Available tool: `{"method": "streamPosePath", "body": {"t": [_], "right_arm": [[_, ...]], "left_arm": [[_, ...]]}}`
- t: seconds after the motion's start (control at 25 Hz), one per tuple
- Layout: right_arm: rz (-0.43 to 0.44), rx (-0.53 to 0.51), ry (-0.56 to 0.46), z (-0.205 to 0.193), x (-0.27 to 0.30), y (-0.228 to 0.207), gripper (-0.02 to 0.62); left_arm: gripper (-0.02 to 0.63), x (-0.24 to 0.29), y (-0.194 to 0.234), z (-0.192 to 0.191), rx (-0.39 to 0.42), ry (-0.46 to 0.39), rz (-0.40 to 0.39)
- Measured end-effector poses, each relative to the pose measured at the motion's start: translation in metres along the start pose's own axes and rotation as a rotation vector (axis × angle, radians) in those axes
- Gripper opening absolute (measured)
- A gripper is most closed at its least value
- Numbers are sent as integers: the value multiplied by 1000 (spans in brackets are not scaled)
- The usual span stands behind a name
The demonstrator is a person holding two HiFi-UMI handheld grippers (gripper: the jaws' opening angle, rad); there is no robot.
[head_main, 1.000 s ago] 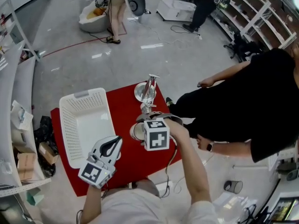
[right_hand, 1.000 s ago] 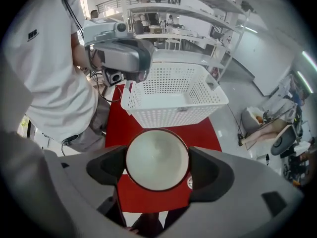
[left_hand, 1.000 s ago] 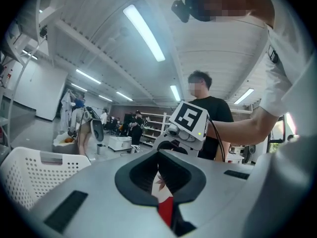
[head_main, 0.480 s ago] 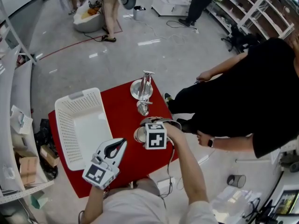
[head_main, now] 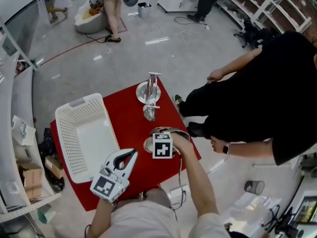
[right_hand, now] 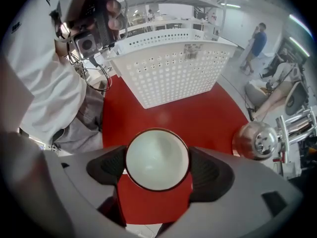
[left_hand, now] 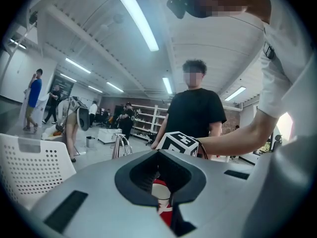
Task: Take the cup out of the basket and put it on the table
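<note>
A white cup with a dark rim (right_hand: 157, 158) sits between the jaws of my right gripper (right_hand: 157, 166), both pads against its sides. In the head view the cup (head_main: 147, 145) is low over the front right part of the red table (head_main: 129, 120), outside the basket; whether it rests on the cloth I cannot tell. The white perforated basket (head_main: 67, 133) stands at the table's left, nothing visible inside it. My left gripper (head_main: 131, 155) hovers near the front edge beside the basket, jaws together and holding nothing.
A steel stand on a round base (head_main: 150, 88) and a shiny metal cup (head_main: 150, 114) stand at the back of the table, the metal cup (right_hand: 255, 140) close to my right gripper. A person in black (head_main: 267, 83) is at the table's right side.
The head view has shifted a little. My right gripper stays shut on the cup at about the same spot on the table. The left gripper has hardly moved.
</note>
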State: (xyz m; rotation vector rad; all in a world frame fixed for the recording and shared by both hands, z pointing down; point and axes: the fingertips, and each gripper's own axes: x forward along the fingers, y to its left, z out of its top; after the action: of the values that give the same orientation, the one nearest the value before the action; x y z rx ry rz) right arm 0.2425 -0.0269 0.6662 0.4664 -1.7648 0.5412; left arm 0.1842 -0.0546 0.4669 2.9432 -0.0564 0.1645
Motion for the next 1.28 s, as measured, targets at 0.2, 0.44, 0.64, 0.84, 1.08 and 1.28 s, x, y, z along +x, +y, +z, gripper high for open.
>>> {"method": "streamPosePath", "body": {"t": [0.2,0.44,0.64,0.84,1.08,1.28], "right_arm": [[0,14,-3,-5,19,-1,397],[-5,20,20,-13,39,-1,397],[-6,23,31,-17,47,0,397],[-16,20,45,-20,55,-1,397],[-15,27,38,-19,63,0,397],[-21,26,23,-14,65,0,397]], "left_arm": [[11,6,-2,-12,-5,27,-10],[11,11,-4,-17,-2,48,-21],[11,12,-4,-18,3,57,-21],[11,13,-5,-20,-2,60,-22],[11,12,-4,-22,0,67,-19],[11,14,-3,-23,1,73,-21]]}}
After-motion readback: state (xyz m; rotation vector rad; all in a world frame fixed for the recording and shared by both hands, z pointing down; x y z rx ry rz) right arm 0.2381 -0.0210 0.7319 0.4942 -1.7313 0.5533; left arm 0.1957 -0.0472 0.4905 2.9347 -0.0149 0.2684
